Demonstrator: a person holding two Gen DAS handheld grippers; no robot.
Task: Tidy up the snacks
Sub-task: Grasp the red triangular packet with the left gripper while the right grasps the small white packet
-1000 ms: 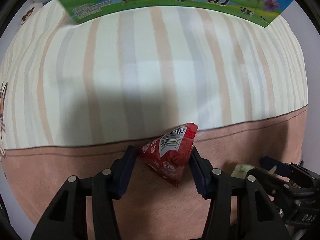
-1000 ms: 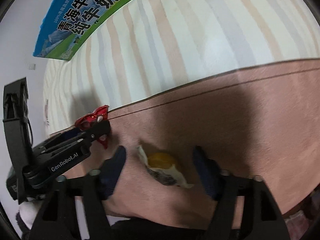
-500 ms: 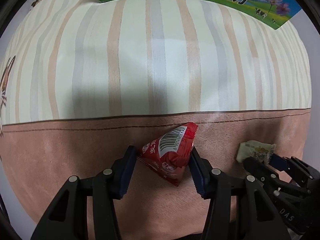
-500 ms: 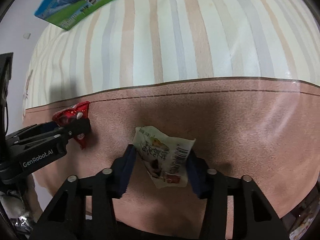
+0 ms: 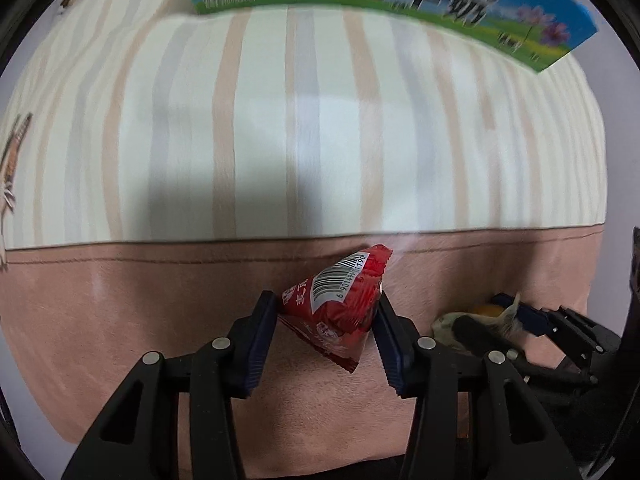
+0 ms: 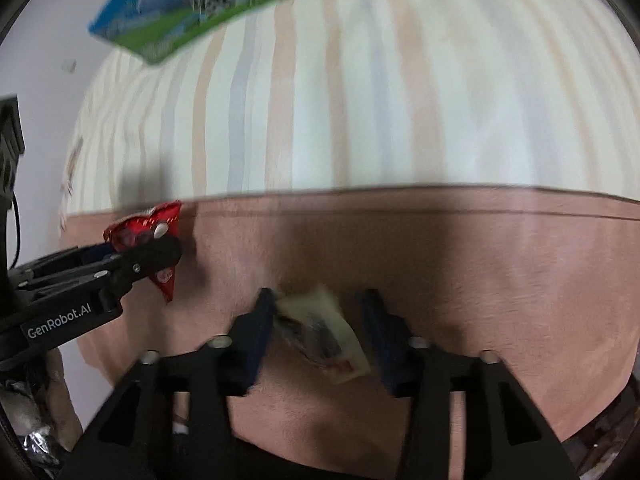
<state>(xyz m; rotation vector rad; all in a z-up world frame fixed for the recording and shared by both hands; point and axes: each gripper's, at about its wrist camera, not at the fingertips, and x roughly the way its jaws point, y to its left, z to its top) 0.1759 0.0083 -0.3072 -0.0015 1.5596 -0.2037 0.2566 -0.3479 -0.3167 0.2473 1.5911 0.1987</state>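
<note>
Hand-held grippers point(image 5: 326, 334) point(image 6: 316, 332) downward, side by side

Soft light, fisheye warp, motion blur

Motion blur smears the pale snack packet point(image 6: 320, 330) between the right gripper point(image 6: 316, 326) pads so its print and any pad contact are unreadable, while the milk carton point(image 5: 400, 0) is cut off by the top edge, its lettering blurred.
</note>
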